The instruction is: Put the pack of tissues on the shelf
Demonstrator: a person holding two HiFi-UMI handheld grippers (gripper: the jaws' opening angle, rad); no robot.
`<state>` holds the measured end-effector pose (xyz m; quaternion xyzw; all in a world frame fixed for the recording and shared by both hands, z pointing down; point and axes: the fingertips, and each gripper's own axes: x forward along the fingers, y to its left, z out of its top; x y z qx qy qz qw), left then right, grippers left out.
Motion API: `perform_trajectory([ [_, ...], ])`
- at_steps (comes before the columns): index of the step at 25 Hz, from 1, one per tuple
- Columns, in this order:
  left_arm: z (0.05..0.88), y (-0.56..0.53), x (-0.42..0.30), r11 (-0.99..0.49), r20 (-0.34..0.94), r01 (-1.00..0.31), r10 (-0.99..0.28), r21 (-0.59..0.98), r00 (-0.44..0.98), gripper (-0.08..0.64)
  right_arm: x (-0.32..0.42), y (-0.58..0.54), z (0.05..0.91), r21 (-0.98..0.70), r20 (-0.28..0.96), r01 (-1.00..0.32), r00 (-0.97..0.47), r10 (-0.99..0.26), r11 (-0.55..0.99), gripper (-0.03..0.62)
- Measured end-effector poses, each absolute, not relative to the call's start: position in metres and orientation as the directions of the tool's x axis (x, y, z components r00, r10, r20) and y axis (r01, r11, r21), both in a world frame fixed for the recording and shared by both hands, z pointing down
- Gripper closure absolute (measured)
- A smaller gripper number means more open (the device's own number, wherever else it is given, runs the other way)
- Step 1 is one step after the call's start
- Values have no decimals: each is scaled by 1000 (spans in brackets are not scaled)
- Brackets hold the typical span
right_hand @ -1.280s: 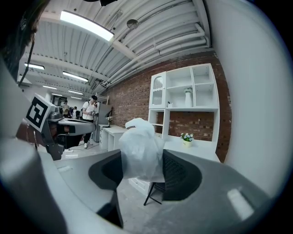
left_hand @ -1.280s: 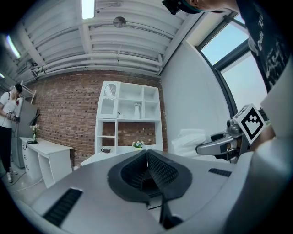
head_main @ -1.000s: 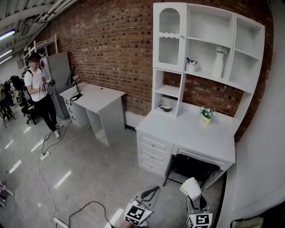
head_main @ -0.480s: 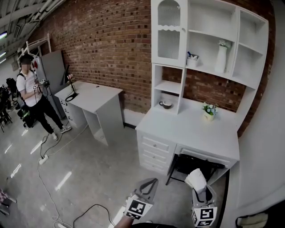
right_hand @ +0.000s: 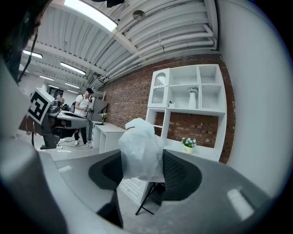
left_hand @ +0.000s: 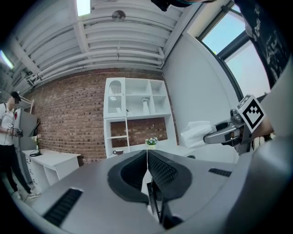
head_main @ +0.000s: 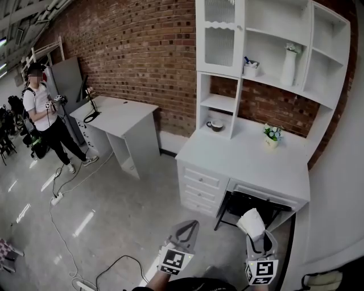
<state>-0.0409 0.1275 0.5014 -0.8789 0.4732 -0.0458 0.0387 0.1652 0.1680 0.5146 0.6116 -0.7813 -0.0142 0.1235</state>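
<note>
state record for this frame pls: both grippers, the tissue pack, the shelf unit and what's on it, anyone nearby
left hand-held gripper: jaws together, empty
right hand-held gripper: shut on pack of tissues
shelf unit: stands on white desk, ahead of both grippers
on shelves: white vase, small container, bowl
on desk top: small flower pot
task status: pack not on a shelf yet
bystander: person at far left, near second desk

Bright ceiling strip lights (right_hand: 89, 11), glare streaks on floor (head_main: 83, 224), fisheye edges, dark vignette
</note>
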Motion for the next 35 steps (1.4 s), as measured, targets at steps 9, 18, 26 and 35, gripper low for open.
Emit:
perform_trajectory([
  [9, 501, 103, -44, -517, 56, -847, -856, -122, 514, 549, 174, 133, 509, 169, 162, -950, -236, -958, 263, 376],
  [18, 501, 55, -38, -477, 53, -872, -879, -109, 474, 549, 185, 77, 514, 175, 182, -939, -266, -947, 297, 376],
  [26, 504, 8, -29, -462, 55, -881, -887, -104, 458, 549, 189, 24, 514, 178, 185, -929, -293, -938, 325, 376],
  [35, 509, -32, -17, -449, 73, -888, -893, -94, 444, 549, 198, -21, 520, 168, 203, -922, -314, -928, 349, 376],
])
